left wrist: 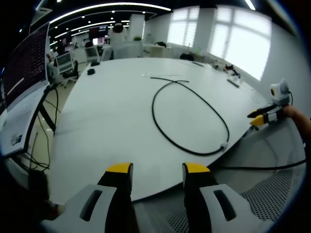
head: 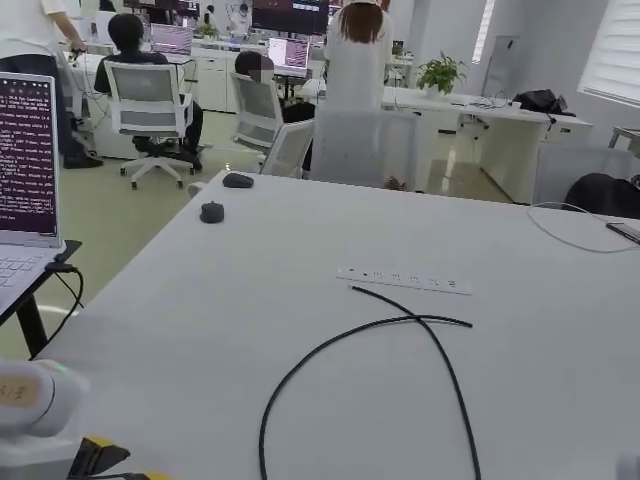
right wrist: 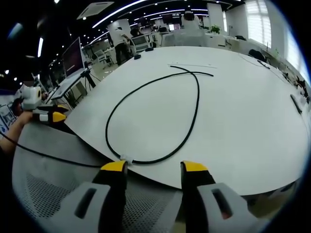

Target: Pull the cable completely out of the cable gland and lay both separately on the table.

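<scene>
Cable point(head: 418, 319) lies on the white worktop point(head: 200, 330) in one big loop, with its far ends crossing near the power strip point(head: 405, 281). Cable gland point(right wrist: 123, 158), a small whitish piece, sits on the cable's near end at the worktop edge, so the two are not separated.

Right claw point(right wrist: 153, 167): jaws apart, empty. The gland is just ahead of it, off the left jaw tip, and not touching.

Left claw point(left wrist: 156, 170): jaws apart, empty. The gland point(left wrist: 223, 144) is ahead and to the right of it, well apart, and the loop runs away in front.

Each claw also shows in the other's gripper view, off to the side at the worktop edge and clear of the cable. Beyond the loop from both claws are two mice point(head: 212, 211). A laptop point(head: 25, 170) is out past the left claw.
</scene>
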`<action>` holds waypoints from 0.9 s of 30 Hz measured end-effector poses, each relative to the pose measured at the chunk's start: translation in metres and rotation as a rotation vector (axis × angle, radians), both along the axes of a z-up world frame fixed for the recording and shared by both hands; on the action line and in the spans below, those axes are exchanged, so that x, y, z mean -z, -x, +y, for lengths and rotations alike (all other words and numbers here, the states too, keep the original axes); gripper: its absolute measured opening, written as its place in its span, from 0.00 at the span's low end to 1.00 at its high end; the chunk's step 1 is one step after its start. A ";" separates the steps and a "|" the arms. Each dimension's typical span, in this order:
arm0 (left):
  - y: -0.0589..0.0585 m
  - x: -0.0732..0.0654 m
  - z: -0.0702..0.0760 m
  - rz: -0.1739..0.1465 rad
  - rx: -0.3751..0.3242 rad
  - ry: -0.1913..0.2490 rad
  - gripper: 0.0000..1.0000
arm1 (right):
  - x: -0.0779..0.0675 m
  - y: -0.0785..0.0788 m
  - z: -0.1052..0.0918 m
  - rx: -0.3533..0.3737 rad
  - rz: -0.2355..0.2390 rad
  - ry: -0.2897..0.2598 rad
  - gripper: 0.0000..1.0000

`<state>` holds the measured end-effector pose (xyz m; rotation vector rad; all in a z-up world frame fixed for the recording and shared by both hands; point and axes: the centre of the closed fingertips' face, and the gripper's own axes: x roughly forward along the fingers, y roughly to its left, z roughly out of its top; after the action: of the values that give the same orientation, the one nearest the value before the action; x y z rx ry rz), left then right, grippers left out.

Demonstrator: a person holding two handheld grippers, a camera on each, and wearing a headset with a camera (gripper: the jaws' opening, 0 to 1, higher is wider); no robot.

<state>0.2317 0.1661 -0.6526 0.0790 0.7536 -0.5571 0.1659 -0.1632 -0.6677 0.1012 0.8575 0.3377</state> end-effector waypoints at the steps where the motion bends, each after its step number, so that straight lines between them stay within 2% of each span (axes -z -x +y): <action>1: 0.000 0.000 0.000 0.001 0.000 0.000 0.42 | 0.000 0.000 0.000 0.000 -0.001 0.000 0.45; 13: -0.001 -0.003 -0.001 -0.011 -0.011 0.022 0.41 | 0.002 0.001 0.001 -0.012 0.013 0.004 0.45; 22: 0.000 -0.001 -0.001 -0.006 -0.005 0.010 0.41 | 0.002 0.001 0.002 -0.020 0.013 -0.001 0.44; 27: 0.002 0.001 -0.002 0.001 0.013 -0.022 0.42 | 0.001 0.000 0.001 -0.013 0.002 0.000 0.46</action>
<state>0.2298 0.1639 -0.6538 0.1044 0.7603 -0.5613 0.1661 -0.1618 -0.6682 0.0954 0.8606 0.3500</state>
